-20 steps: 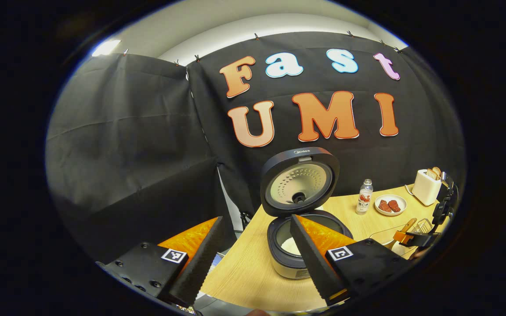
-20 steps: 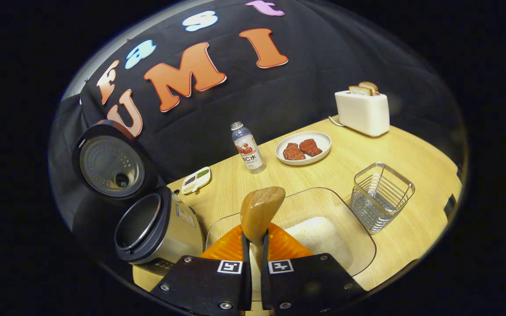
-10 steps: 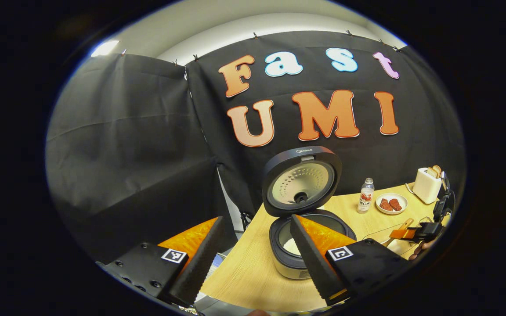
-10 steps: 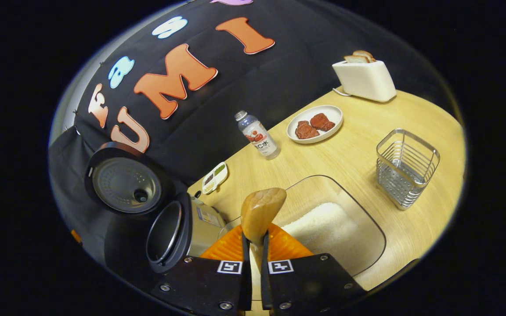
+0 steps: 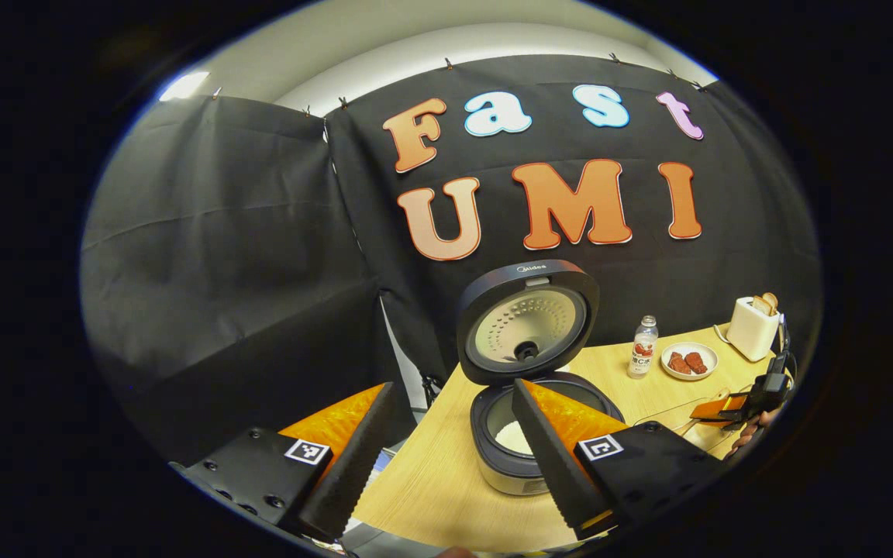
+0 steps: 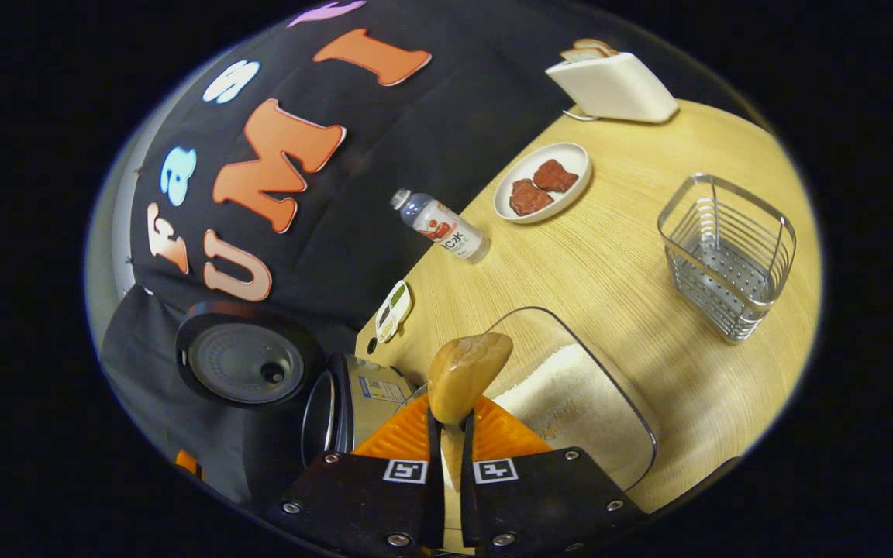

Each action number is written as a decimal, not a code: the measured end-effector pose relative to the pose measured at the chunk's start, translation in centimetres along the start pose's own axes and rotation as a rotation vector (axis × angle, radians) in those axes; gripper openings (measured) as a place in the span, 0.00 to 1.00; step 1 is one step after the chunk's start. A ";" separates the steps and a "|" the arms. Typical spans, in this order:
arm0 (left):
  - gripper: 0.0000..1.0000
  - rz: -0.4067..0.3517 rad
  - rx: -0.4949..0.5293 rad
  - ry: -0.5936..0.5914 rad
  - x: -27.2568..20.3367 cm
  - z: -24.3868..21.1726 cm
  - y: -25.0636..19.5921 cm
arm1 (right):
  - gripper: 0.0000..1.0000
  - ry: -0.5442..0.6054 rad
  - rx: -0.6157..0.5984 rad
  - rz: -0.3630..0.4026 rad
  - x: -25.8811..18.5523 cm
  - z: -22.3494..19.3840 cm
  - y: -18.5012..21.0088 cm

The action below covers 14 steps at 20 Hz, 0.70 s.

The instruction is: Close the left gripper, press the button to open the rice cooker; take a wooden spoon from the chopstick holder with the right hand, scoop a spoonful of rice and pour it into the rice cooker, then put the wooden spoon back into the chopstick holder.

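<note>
Right gripper view: gripper [image 6: 446, 434] hides wooden spoon [image 6: 466, 372] handle.

A black cloth wall [image 5: 245, 256], clipped along its top edge, hung behind a light wooden table [image 6: 617, 263]. Above it ran a pale ceiling [image 5: 415, 39] with a bright light [image 5: 185, 84].

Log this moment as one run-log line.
rice cooker: lid open | left gripper: open | right gripper: shut on wooden spoon | chopstick holder: no utensils
</note>
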<state>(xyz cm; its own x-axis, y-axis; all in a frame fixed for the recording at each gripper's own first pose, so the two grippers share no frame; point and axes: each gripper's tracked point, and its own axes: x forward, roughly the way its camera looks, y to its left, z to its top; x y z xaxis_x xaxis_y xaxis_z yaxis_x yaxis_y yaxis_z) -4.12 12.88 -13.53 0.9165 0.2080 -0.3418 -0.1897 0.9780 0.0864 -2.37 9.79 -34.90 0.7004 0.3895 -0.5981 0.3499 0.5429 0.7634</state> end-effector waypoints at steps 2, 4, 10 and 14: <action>0.94 -0.005 0.000 -0.004 0.1 0.2 -0.4 | 0.08 -0.008 0.048 0.018 -0.5 0.6 -0.3; 1.00 -0.010 0.001 -0.014 0.0 0.5 -0.9 | 0.07 -0.016 0.076 0.036 -1.2 1.4 -0.5; 0.94 -0.013 -0.025 -0.022 -0.1 0.6 -1.5 | 0.07 -0.025 0.256 0.091 -2.7 4.4 -0.3; 1.00 -0.002 -0.040 -0.027 -0.3 0.7 -1.4 | 0.07 -0.025 0.386 0.161 -3.1 5.8 0.7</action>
<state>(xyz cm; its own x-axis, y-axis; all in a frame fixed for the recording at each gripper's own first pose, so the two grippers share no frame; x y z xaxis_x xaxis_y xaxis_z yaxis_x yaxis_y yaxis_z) -3.85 11.40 -12.90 0.9260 0.2065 -0.3161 -0.2017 0.9783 0.0483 -0.70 4.58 -31.07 0.7785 0.4259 -0.4611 0.4387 0.1561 0.8850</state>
